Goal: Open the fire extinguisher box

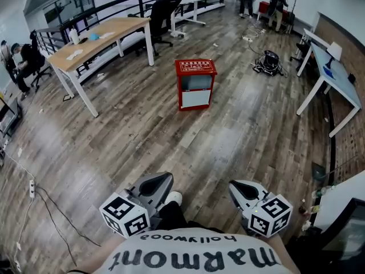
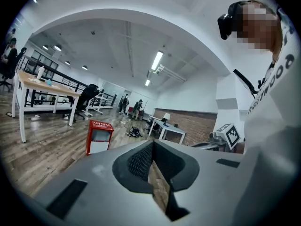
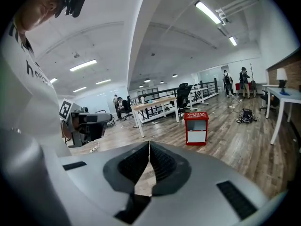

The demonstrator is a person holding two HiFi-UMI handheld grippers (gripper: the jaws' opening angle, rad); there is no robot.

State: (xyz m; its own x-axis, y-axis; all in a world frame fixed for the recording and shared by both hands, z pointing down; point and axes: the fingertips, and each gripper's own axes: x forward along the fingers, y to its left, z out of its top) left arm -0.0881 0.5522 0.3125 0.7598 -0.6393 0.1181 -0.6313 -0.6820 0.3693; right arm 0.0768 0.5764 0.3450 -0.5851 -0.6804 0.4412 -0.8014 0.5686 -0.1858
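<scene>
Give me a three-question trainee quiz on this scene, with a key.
1. True or false: the red fire extinguisher box lies on its side.
2. The left gripper is: A open; B shut and empty; C shut on the box.
3. Does the right gripper touch the box?
Key: 1 false, it stands upright on the wooden floor. 2 B. 3 no, it is held well short of the box.

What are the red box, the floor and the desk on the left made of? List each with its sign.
Red box: seemingly painted sheet metal, glossy red, crisp folded edges; front panel pale, glass or plastic, cannot tell. Floor: grey-brown wood-grain planks with soft sheen, perhaps laminate. Desk: light wood-look top, matte; white legs, likely painted metal.
</scene>
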